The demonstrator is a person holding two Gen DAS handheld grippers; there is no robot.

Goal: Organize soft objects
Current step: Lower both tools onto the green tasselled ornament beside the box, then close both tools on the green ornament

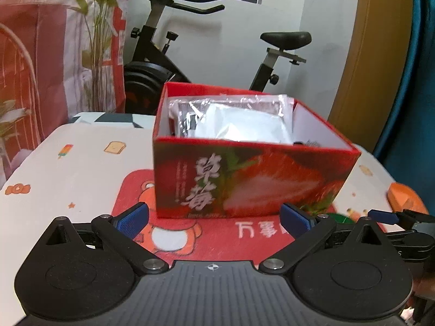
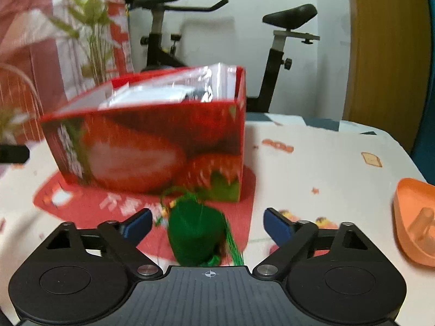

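Green pouch (image 2: pixel 195 237) lies between the spread right claw (image 2: pixel 208 224), strawberry box (image 2: pixel 152 146) just beyond.

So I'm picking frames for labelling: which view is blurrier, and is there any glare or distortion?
Right wrist view: motion-smeared strawberry box and green pouch. Left wrist view: sharper, box lettering readable, glare on the silver packets. Both: fisheye bending at the edges.

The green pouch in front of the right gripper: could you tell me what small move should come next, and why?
Probably close the right gripper on the green pouch: it lies between the open blue pads, untouched, on the mat before the strawberry box.
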